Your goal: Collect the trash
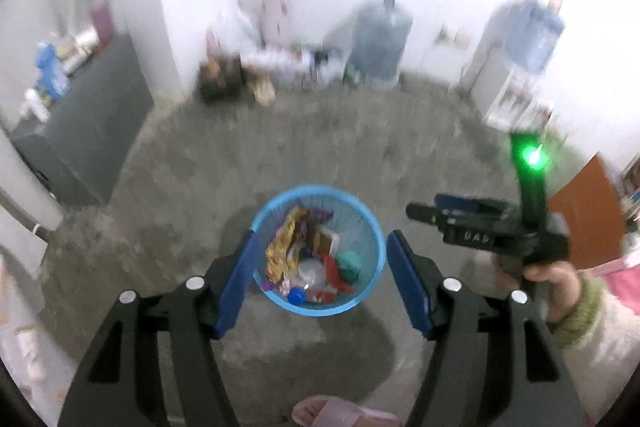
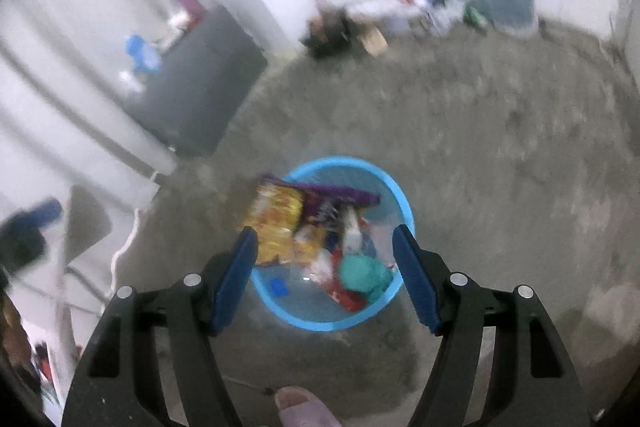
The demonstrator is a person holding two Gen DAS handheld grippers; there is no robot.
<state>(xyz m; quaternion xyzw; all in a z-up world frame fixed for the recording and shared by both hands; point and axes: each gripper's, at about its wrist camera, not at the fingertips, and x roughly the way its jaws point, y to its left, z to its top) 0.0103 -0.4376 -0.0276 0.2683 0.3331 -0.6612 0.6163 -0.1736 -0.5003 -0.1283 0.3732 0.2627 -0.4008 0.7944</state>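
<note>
A round blue basket (image 1: 316,309) (image 2: 332,325) stands on the concrete floor, holding trash. Inside lie a yellow snack wrapper (image 1: 284,247) (image 2: 276,223), a purple wrapper (image 2: 340,193), a crumpled teal piece (image 1: 349,263) (image 2: 362,275), red wrappers (image 1: 332,273) and a blue cap (image 1: 297,295) (image 2: 279,287). My left gripper (image 1: 320,239) hangs above the basket, open, nothing between its blue pads. My right gripper (image 2: 325,233) is also open and empty over the basket. In the left wrist view a hand (image 1: 548,275) in a pale sleeve holds the right gripper (image 1: 428,213), right of the basket.
A dark grey cabinet (image 1: 92,131) (image 2: 200,83) stands at the left wall. Big water jugs (image 1: 382,35), a white dispenser (image 1: 516,83) and boxes line the far wall. An orange-brown panel (image 1: 588,211) is at right. A pink slipper (image 1: 340,413) is near the bottom edge.
</note>
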